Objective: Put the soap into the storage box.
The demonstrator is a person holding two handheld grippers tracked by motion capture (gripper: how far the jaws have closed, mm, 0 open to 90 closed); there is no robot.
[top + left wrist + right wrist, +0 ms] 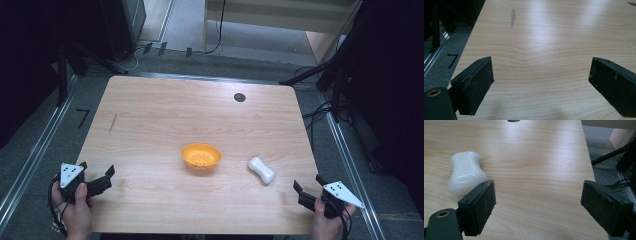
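In the right gripper view, the near end of the white soap bar [465, 173] sits behind the left jaw, and its embossed lettering is too soft to read. Beyond the soap, the dark round table hole [513, 120] is cut by the top edge. In the high view, the small holes in the orange bowl [201, 156], left of the soap, are too tiny to count. Both the person's forearms run off the bottom edge.

wooden table [150, 125], orange bowl [201, 156], white soap [262, 170]
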